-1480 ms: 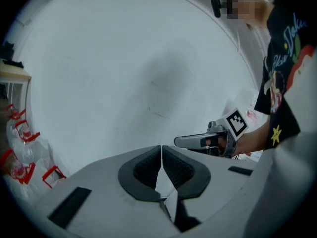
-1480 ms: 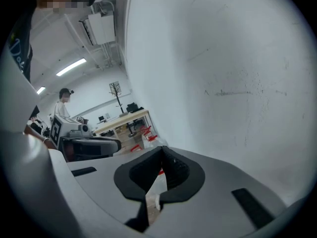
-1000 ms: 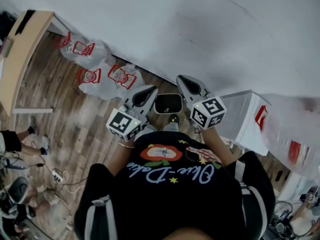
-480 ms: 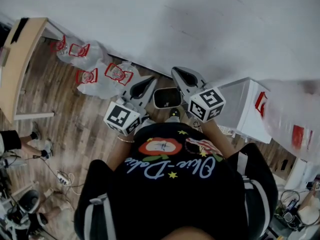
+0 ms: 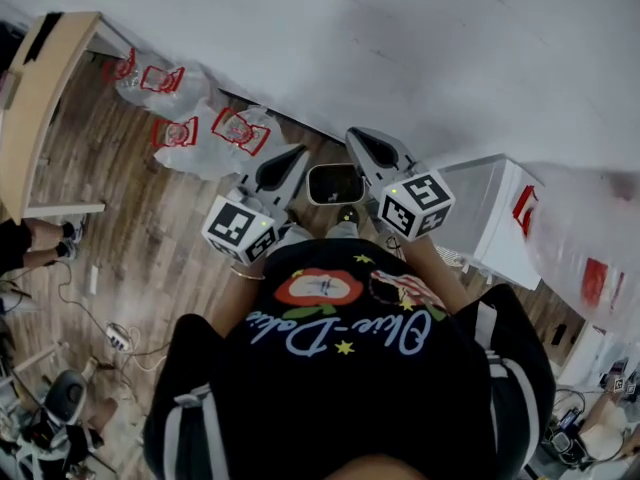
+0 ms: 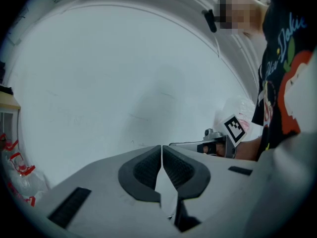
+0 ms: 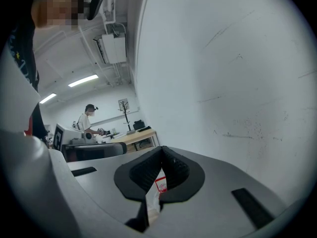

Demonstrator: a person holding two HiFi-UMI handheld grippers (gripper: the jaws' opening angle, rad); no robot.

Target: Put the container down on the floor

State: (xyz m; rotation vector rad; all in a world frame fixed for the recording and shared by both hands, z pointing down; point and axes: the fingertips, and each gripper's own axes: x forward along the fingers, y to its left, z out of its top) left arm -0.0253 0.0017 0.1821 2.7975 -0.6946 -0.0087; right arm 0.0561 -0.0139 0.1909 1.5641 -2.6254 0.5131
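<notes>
A person by a white wall [image 5: 400, 48] holds two grippers, and a container [image 5: 336, 183] shows between them.
The left gripper [image 6: 162, 154] has its jaws pressed together on nothing, and so does the right gripper [image 7: 162, 152]. The container is dark with a pale rim. Seen from above, it is low down, just past the person's shoe [image 5: 348, 215] and near the foot of the wall. It seems to sit on the wood floor [image 5: 150, 238], but I cannot be sure. Bags [image 5: 215, 133] with red marks lie off to the left.
</notes>
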